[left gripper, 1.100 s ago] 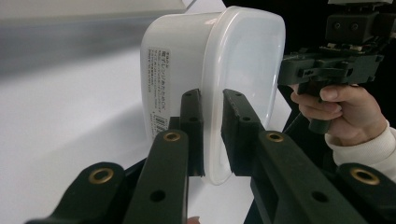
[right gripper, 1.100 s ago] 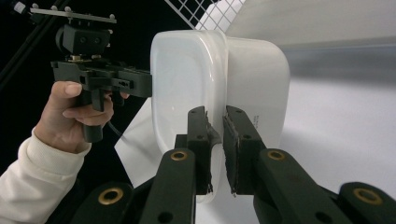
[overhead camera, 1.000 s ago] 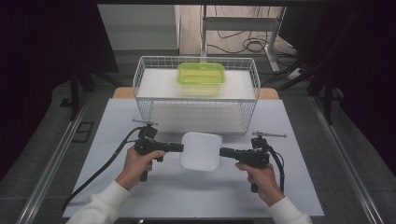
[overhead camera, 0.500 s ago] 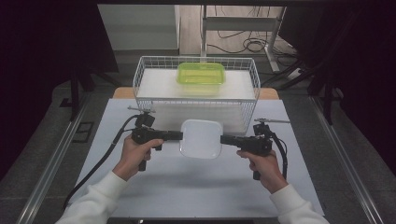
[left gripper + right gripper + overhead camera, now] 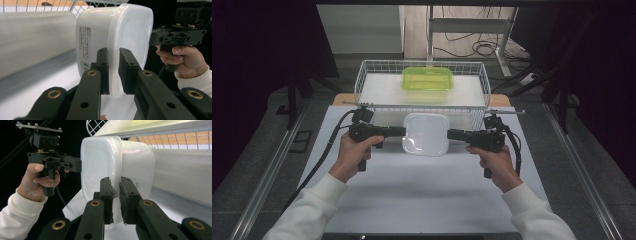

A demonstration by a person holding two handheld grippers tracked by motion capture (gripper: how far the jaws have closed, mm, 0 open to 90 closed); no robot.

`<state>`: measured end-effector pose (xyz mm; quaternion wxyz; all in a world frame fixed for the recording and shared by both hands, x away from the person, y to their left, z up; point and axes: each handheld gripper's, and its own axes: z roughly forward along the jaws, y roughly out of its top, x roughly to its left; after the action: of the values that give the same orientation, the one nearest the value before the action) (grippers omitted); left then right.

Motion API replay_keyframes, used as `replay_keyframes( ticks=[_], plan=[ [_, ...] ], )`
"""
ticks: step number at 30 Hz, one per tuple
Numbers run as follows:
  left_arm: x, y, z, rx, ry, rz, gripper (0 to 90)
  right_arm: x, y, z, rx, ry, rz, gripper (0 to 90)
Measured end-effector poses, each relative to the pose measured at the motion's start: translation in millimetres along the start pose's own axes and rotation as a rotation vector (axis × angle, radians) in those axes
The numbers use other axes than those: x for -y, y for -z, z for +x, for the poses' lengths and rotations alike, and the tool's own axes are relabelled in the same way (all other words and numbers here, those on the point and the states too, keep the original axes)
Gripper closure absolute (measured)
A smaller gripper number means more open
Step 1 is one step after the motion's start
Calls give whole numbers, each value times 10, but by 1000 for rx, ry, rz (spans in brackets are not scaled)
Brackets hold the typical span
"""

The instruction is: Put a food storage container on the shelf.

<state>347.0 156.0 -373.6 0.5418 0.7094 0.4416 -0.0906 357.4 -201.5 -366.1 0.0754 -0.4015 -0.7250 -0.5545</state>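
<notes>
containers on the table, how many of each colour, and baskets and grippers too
white container: 1
green container: 1
wire basket: 1
grippers: 2, left and right
total: 5

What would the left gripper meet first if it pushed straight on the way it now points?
The white lidded container whose rim its jaws already clamp; the left gripper points across the table, and beyond the container, probably on the same line, is the right gripper.
</notes>
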Motion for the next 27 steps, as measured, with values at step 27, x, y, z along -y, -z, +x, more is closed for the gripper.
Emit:
replay_keyframes(
  ticks=[27],
  plan=[
    [-440, 108, -220, -14, -69, -46, 794, -452, 148, 154, 10, 72, -48, 803]
  ],
)
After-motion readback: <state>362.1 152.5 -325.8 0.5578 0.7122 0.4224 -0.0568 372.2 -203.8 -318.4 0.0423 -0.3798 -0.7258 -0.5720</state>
